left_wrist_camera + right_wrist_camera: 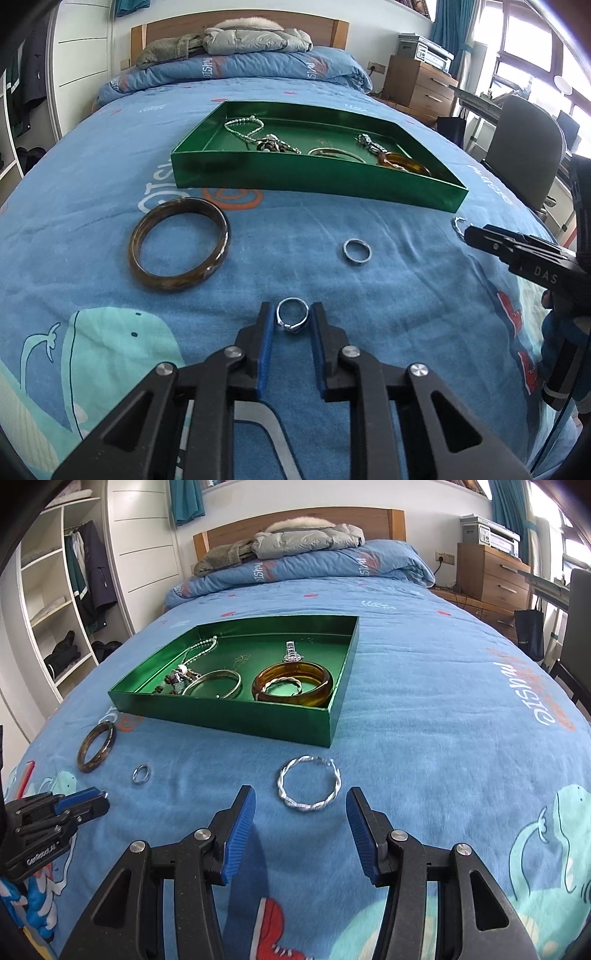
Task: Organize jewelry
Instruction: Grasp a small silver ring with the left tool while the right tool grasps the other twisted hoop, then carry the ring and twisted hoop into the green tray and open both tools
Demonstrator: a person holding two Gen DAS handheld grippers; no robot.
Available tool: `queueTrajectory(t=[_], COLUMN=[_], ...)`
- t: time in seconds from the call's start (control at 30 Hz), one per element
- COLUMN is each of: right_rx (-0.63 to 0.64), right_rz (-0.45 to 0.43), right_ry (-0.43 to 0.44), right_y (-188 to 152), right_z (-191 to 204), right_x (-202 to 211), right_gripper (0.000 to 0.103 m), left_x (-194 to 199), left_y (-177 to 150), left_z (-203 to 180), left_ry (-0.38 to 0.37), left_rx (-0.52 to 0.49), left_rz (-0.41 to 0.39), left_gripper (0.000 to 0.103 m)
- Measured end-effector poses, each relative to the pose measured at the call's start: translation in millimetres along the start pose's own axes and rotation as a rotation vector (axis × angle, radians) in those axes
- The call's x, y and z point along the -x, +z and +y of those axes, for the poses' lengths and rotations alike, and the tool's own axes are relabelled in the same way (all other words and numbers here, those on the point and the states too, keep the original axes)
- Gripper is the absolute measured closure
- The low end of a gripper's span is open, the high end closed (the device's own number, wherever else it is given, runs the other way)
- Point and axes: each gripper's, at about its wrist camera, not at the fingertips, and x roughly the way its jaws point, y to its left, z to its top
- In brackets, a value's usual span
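Observation:
A green tray (310,177) (225,716) on the blue bedspread holds necklaces, a watch, a silver bangle and an amber bangle (295,683). My left gripper (291,319) has its fingers close on either side of a silver signet ring (293,316); the ring seems to touch the pads. A dark brown bangle (179,243) (95,751) and a plain silver ring (356,251) (141,773) lie on the bedspread. My right gripper (300,808) is open just behind a twisted silver bangle (308,784).
A folded duvet (303,568) and grey jacket (306,539) lie at the headboard. A wardrobe (55,609) stands left of the bed. A wooden drawer unit (491,576) and a chair (524,147) stand to the right.

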Motion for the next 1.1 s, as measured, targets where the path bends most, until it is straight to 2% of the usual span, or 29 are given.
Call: queueTrajectory(t=[0.2,0.27,0.3,0.43,0.73,0.9,1.1], right_rx=[0.008,0.012,0.015,0.03,0.016,0.033,0.068], right_rz=[0.048,0.045,0.045,0.043,-0.029,-0.083,-0.091], right_ry=[-0.02,-0.024,-0.026,-0.02,0.053,0.084,0.108], right_y=[3.8,3.7,3.4,3.1,2.7,28.6,82.8], right_z=[0.0,0.3,0.4,-0.3,7.3,14.3,24.0], right_x=[-18.2,-18.0,-17.7,-14.1,24.3,36.7,12.7], right_gripper=[0.052,0.055,0.063,0.063,0.063,0.063,0.063], left_x=[3.4,4.8,6.1,12.9,31.6,30.7,6.1], left_y=[1.3,2.5,2.5,8.9,36.5,69.5,125.3], left_z=[-3.5,-4.0,-4.0,-1.8,5.7,9.6,16.8], left_ry=[0.004,0.003,0.002,-0.005,-0.029,-0.044,-0.022], left_rx=[-0.012,-0.01,-0.008,0.004,0.03,0.046,0.072], left_rz=[-0.005,-0.007,-0.009,-0.023,-0.074,-0.105,-0.118], left_gripper=[0.085,0.085,0.085,0.085,0.085,0.085,0.085])
